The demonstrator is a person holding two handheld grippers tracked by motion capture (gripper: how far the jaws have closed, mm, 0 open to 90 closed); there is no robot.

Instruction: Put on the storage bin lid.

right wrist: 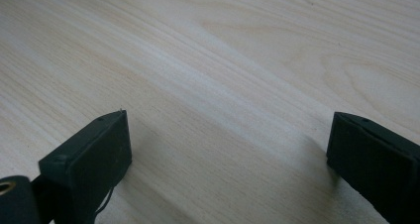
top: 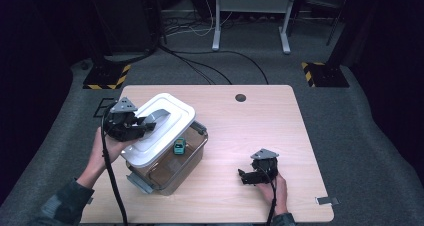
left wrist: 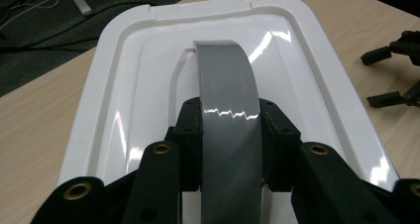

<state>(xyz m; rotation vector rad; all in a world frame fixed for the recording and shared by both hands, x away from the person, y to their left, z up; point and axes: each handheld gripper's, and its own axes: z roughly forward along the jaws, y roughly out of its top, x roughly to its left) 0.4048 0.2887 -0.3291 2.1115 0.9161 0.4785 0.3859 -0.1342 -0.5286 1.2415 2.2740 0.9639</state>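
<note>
A white lid [top: 162, 136] with a grey arched handle [left wrist: 225, 80] lies askew over the left part of a clear brownish storage box [top: 187, 161]. My left gripper [top: 144, 124] is shut on that handle; in the left gripper view its black jaws [left wrist: 230, 117] press on both sides of the grey strap. The box's right side is uncovered, and a small teal object [top: 179, 146] shows inside. My right gripper [top: 248, 176] rests low on the table near the front right, open, with only bare wood between its fingers [right wrist: 94, 149].
The wooden table [top: 250, 131] has a round cable hole [top: 240, 97] at the back and a grey tab [top: 327, 201] at its front right corner. Grey latches [top: 140, 182] stick out from the box. Cables and desk legs [top: 285, 31] stand on the floor behind.
</note>
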